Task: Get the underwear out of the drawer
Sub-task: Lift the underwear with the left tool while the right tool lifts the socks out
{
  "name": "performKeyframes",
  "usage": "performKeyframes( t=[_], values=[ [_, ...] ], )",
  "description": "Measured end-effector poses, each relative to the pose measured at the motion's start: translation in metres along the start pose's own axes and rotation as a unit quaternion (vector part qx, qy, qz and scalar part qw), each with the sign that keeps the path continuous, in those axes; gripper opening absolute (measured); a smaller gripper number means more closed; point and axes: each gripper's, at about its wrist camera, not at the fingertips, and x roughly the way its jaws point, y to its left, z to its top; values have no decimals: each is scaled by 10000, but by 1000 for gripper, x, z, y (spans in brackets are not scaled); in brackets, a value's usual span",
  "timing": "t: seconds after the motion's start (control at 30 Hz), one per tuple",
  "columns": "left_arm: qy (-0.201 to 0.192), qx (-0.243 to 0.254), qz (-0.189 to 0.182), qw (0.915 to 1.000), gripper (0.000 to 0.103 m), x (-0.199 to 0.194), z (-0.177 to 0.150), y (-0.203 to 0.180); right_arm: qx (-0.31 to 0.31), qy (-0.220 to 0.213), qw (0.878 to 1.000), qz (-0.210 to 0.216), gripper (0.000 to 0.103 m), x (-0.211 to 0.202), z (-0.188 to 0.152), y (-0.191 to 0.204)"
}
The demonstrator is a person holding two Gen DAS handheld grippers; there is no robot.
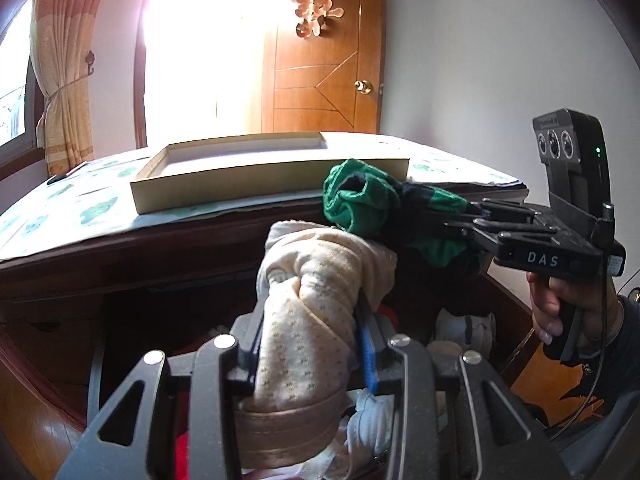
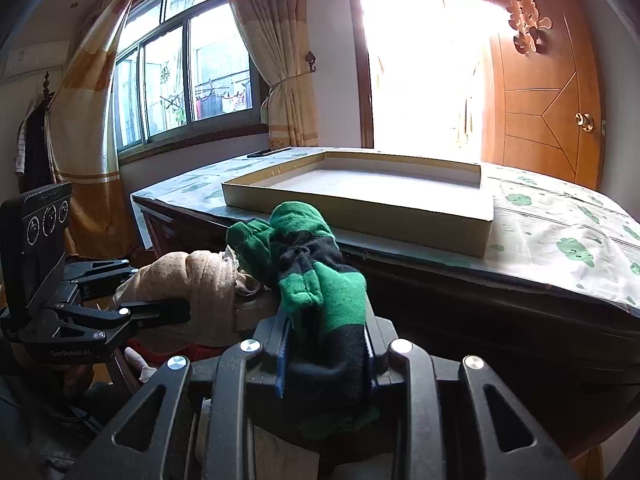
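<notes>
In the left wrist view my left gripper (image 1: pixel 310 320) is shut on a rolled cream dotted underwear (image 1: pixel 320 264), held up above the open drawer (image 1: pixel 514 320). To its right, my right gripper (image 1: pixel 460 216) is shut on a green and black underwear (image 1: pixel 360 200), with a hand (image 1: pixel 560 312) on its grip. The right wrist view shows the same green and black underwear (image 2: pixel 316 248) clamped in my right gripper (image 2: pixel 325 332). Beside it on the left, my left gripper (image 2: pixel 160 292) holds the cream underwear (image 2: pixel 200 280). The two bundles nearly touch, level with the desk's front edge.
A shallow cardboard tray (image 1: pixel 256 192) (image 2: pixel 360 216) lies on the desk top, which has a green-patterned cover (image 1: pixel 80 216) (image 2: pixel 560 240). White clothes (image 1: pixel 464 328) and something red remain in the drawer. A wooden door (image 1: pixel 320 80) and a curtained window stand behind the desk.
</notes>
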Motion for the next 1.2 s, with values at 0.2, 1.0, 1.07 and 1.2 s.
performKeyframes(
  t=[0.2,1.0,1.07,1.2],
  values=[
    [-196,32,130,9997,35,-5,2,0,38,-139,9999,10,30,-4,-1,0],
    [-1162,223,688,9906,35,-36,13,-6,-50,-800,9968,-64,30,-25,-2,6],
    [-1234,244,746,9893,35,-37,15,-7,-33,-836,9965,-90,30,-26,-2,6],
    [-1376,313,877,9861,35,-40,19,-9,25,-854,9963,-136,30,-26,-2,4]
  ],
)
